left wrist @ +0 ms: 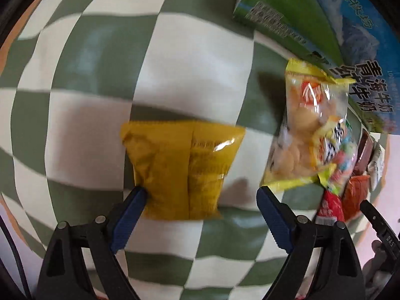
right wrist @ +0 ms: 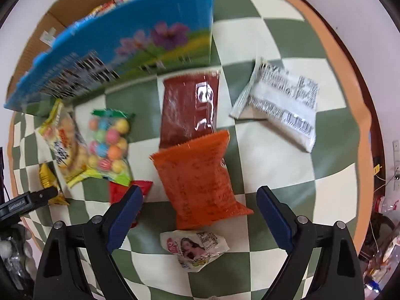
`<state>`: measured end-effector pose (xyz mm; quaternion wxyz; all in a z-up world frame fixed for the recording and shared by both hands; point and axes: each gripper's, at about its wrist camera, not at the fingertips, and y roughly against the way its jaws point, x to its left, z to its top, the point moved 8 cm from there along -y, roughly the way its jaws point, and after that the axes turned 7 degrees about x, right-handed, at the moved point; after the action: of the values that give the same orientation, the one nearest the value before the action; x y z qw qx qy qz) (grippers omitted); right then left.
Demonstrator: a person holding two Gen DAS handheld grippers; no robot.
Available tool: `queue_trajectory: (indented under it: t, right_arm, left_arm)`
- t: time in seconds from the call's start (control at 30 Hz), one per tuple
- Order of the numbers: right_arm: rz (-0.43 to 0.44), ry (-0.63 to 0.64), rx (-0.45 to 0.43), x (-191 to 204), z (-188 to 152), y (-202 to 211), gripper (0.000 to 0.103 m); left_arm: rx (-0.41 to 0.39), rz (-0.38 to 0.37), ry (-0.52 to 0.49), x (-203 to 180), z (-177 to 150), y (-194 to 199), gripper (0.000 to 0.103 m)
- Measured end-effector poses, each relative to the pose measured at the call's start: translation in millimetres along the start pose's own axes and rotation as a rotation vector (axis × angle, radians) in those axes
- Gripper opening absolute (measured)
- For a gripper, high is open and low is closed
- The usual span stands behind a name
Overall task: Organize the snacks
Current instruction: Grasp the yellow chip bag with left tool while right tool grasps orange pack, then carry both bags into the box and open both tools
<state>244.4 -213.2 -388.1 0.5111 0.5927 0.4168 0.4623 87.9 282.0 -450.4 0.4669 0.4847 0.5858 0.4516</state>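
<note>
You're working over a green-and-white checked surface, and the biggest thing on it is the blue milk carton box, standing at the far side with a plain cardboard box just behind it. Some packets are showing above the blue box's rim, so judging by that, a few snacks are already sorted, but most are lying loose.

Going down in size: the orange snack bag is sitting right ahead of your right gripper, overlapping the lower end of the dark red packet. The white printed packet is lying apart to the right. Over on the left, the clear biscuit bag with yellow trim and the bag of coloured candy balls are lying side by side near the box, with a small red packet just below them. Closest to you, the little white wrapper with a woman's picture is waiting.

Your right jaws are spread wide, holding nothing. Your left gripper is also wide open, straddling the mustard-yellow packet, one pad touching its edge, nothing clamped yet. I'd say you're early on: nearly everything remains to be boxed.
</note>
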Motion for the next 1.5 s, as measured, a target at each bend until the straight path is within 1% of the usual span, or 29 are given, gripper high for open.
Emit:
queue_trajectory:
  t: [0.07,0.1,0.13,0.17,0.2,0.23,0.27,0.33,0.43,0.5,0.67,0.73,0.8,0.83,0.9,0.93,0.97,1.1,1.17,1.27,1.33,1.37,1.4,1.43,1.5]
  right_arm:
    - [-0.015,0.009,0.02,-1.9,1.1,-11.3,0.094]
    - [-0.019,0.009,0.031,-3.0,1.6,-15.7,0.094]
    - [-0.018,0.011,0.043,-3.2,2.0,-20.3,0.094]
    - [-0.018,0.016,0.056,-3.3,2.0,-24.8,0.094]
    - [-0.021,0.018,0.066,-3.9,2.0,-29.0,0.094]
    - [-0.025,0.018,0.072,-5.0,1.7,-32.0,0.091]
    - [-0.028,0.021,0.083,-6.2,0.2,-36.2,0.081]
    - [-0.021,0.015,0.104,-7.6,-3.1,-42.3,0.07]
    - [-0.012,0.011,0.108,-12.7,-10.3,-42.6,0.063]
    - [0.005,0.001,0.129,-17.2,-21.0,-40.8,0.059]
    - [0.038,-0.014,0.191,-35.2,-63.7,-40.7,0.057]
    - [0.037,-0.008,0.213,-43.0,-81.2,-43.4,0.057]
    - [0.024,0.003,0.214,-47.1,-89.1,-45.9,0.057]
    - [0.013,0.007,0.212,-49.1,-91.3,-47.8,0.059]
    - [0.003,0.003,0.22,-48.3,-94.4,-54.8,0.062]
    - [0.003,-0.003,0.222,-49.7,-95.7,-58.8,0.065]
    - [-0.001,-0.009,0.223,-50.8,-93.4,-61.6,0.066]
    - [-0.018,-0.025,0.212,-57.6,-91.5,-67.1,0.066]
    - [-0.024,-0.019,0.208,-60.2,-94.5,-67.9,0.066]
    - [-0.029,-0.02,0.206,-57.7,-97.5,-65.9,0.066]
    - [-0.032,-0.028,0.201,-56.7,-96.2,-65.0,0.065]
    - [-0.038,-0.027,0.197,-38.1,-87.6,-69.5,0.065]
    - [-0.045,-0.027,0.192,-27.7,-84.7,-74.7,0.062]
    - [-0.052,-0.025,0.184,-26.4,-84.2,-73.3,0.059]
    - [-0.052,-0.022,0.171,-21.2,-79.4,-62.5,0.055]
  left_arm:
    - [-0.023,-0.002,-0.008,-3.1,4.6,0.9,0.09]
    - [-0.043,0.01,-0.013,-4.1,6.9,2.6,0.085]
    - [-0.05,0.022,-0.018,-4.8,8.2,3.3,0.077]
    - [-0.053,0.031,-0.024,-5.2,8.4,3.8,0.072]
    - [-0.058,0.043,-0.033,-5.9,8.2,4.6,0.062]
    - [-0.062,0.052,-0.039,-6.2,7.4,5.5,0.056]
    - [-0.065,0.055,-0.043,-6.5,6.3,6.3,0.053]
    - [-0.067,0.05,-0.045,-8.4,1.6,8.8,0.052]
    - [-0.047,0.039,-0.051,-10.1,-14.9,5.6,0.052]
    - [-0.025,0.032,-0.064,-13.5,-33.8,0.2,0.052]
    - [0.038,0.02,-0.091,-20.2,-82.8,-17.4,0.052]
    - [0.059,0.038,-0.106,-23.1,-94.0,-27.5,0.052]
    - [0.067,0.065,-0.12,-25.6,-96.2,-35.5,0.055]
    - [0.064,0.075,-0.125,-26.5,-96.9,-37.5,0.057]
    - [0.065,0.099,-0.131,-30.3,-95.8,-40.9,0.057]
    - [0.065,0.107,-0.134,-32.7,-84.4,-41.8,0.058]
    - [0.063,0.118,-0.14,-34.2,-83.0,-40.7,0.058]
    - [0.044,0.126,-0.142,-42.3,-70.3,-37.9,0.058]
    - [0.039,0.127,-0.144,-51.8,-79.3,-41.5,0.057]
    - [0.031,0.12,-0.133,-33.6,-82.0,-37.3,0.056]
    - [0.023,0.121,-0.126,-28.1,-84.1,-35.8,0.051]
    - [0.022,0.116,-0.124,-26.9,-85.9,-32.3,0.051]
    - [0.02,0.11,-0.122,-25.3,-86.6,-29.4,0.05]
    - [0.019,0.103,-0.123,-25.6,-86.8,-25.7,0.05]
    - [0.018,0.085,-0.122,-26.7,-89.5,-18.9,0.048]
